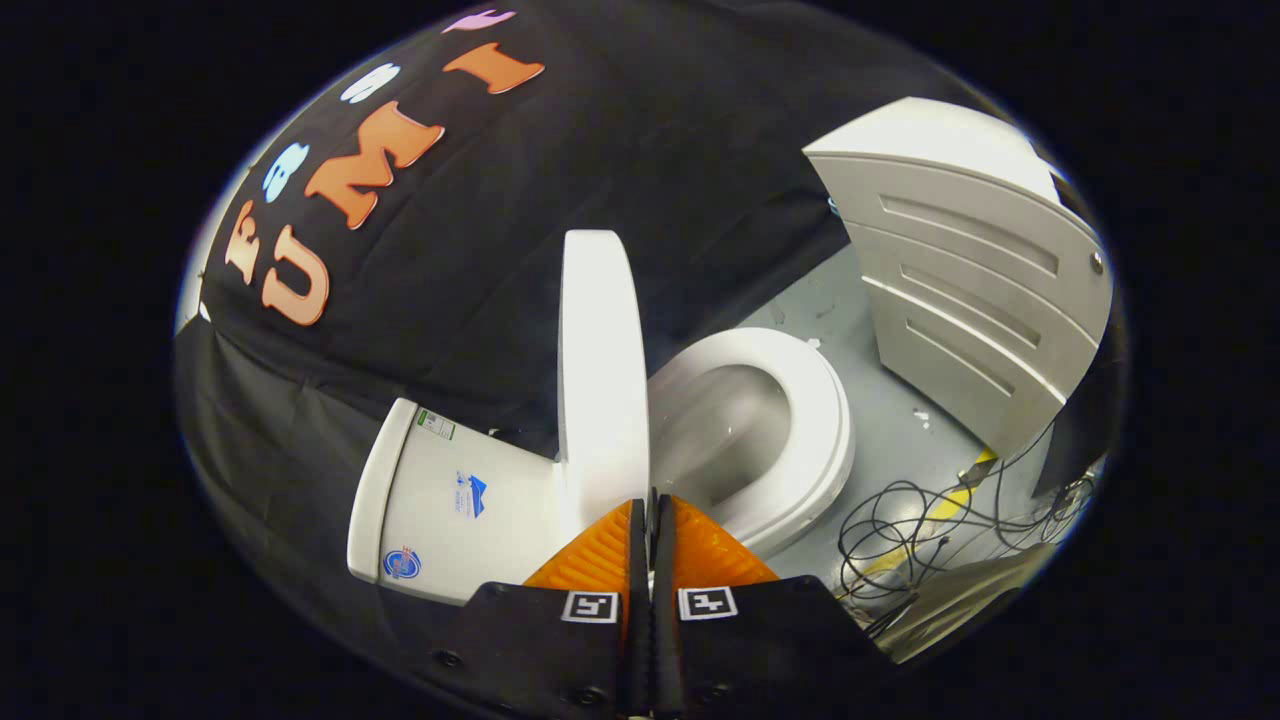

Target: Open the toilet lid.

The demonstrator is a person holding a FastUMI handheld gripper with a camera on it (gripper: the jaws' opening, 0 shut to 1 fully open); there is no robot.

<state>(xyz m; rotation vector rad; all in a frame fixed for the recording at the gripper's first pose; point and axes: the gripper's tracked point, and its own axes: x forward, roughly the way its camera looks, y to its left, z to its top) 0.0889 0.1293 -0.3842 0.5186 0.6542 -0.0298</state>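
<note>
Lid (pixel 603 370) stands raised, upright between tank (pixel 440 500) and seat ring (pixel 800 430), bowl exposed. Claw (pixel 652 508) fingers pressed together, nothing gripped, tips at lid's lower edge; contact unclear. Grey cabinet (pixel 970 290) beyond toilet, cables (pixel 920 530) tangled on floor beside it.

One toilet (pixel 500 500) — with one lid (pixel 600 370), one seat (pixel 815 420) and one tank (pixel 440 500). One cabinet (pixel 970 290) bearing three grooved panels and one round knob (pixel 1097 262). One gripper (pixel 651 510) — two fingers, pressed together. One tangle of cables (pixel 920 530).
</note>
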